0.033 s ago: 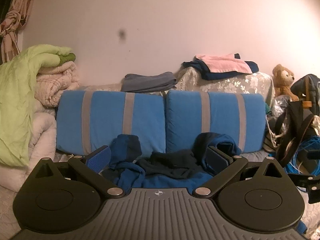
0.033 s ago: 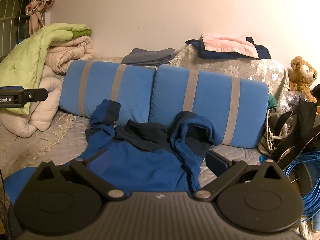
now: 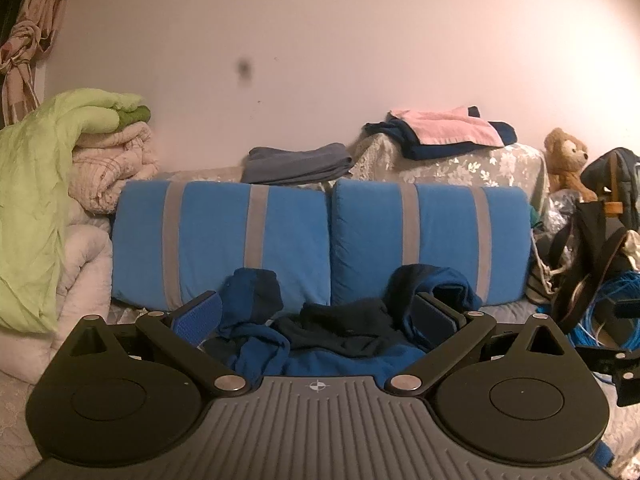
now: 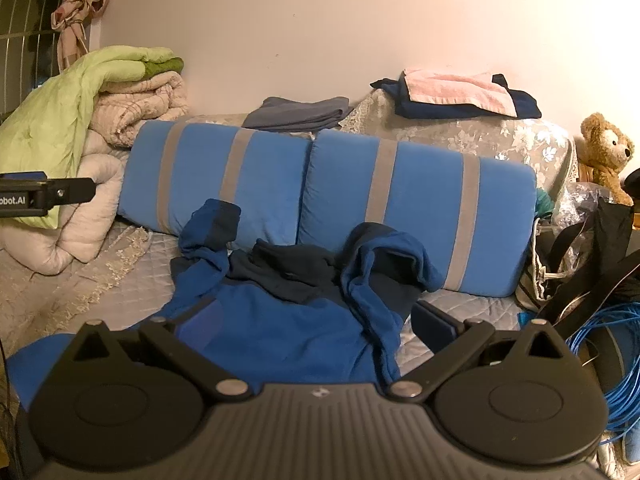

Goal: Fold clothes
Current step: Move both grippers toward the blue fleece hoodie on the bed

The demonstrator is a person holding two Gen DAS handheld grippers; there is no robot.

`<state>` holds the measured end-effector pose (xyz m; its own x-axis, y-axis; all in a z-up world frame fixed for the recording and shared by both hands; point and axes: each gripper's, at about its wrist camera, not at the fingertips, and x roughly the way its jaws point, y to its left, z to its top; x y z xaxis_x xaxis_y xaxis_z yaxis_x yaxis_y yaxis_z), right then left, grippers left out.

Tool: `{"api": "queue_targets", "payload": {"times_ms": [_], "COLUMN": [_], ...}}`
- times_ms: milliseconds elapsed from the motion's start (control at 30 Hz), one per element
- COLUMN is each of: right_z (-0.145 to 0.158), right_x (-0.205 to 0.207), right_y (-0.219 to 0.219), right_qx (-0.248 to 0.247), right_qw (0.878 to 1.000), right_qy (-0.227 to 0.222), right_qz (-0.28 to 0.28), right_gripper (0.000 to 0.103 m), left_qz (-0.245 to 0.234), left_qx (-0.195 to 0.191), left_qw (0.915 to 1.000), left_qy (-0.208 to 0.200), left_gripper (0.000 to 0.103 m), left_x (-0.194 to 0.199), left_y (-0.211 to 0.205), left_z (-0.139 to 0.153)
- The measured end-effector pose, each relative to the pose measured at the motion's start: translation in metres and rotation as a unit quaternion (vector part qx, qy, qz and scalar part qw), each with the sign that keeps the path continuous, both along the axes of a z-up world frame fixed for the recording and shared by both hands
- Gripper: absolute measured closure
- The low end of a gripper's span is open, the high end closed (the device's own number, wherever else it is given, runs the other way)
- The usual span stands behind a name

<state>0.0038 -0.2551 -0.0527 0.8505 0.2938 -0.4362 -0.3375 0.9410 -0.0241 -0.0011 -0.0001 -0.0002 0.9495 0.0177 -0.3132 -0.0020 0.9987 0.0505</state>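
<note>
Blue hoodie (image 4: 280,320) lies crumpled on sofa seat, before 2 blue cushions (image 4: 420,208). Left gripper (image 3: 318,312) & right gripper (image 4: 316,326) both spread wide, nothing held. Side label reads "obot.AI" (image 4: 12,201).

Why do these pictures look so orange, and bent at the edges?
Left wrist view: warm indoor light tints the wall pinkish, brightest at upper right; the fisheye lens curves it and darkens the corners. Right wrist view: same warm cast and bulge; the blue sweater stays fairly sharp, with no strong glare.
</note>
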Motion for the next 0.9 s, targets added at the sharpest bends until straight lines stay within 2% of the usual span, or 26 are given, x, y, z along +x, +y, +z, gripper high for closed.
{"api": "queue_targets", "payload": {"times_ms": [600, 800, 900], "right_z": [-0.001, -0.003, -0.005], "right_x": [-0.001, -0.001, -0.004], "right_y": [0.002, -0.001, -0.003], "right_qx": [-0.019, -0.031, -0.052], "right_qw": [1.000, 0.999, 0.998], "right_qy": [-0.007, -0.004, -0.016], "right_qz": [-0.008, -0.010, -0.019], "right_gripper": [0.000, 0.000, 0.000], "left_qz": [0.006, -0.012, -0.025], "left_qx": [0.000, 0.004, 0.006], "left_qw": [1.0000, 0.9999, 0.9995], "left_qy": [0.002, -0.011, -0.017], "left_gripper": [0.000, 0.000, 0.000], "left_x": [-0.005, -0.010, -0.013], "left_y": [0.010, 0.026, 0.038], "left_z": [-0.007, -0.013, -0.019]}}
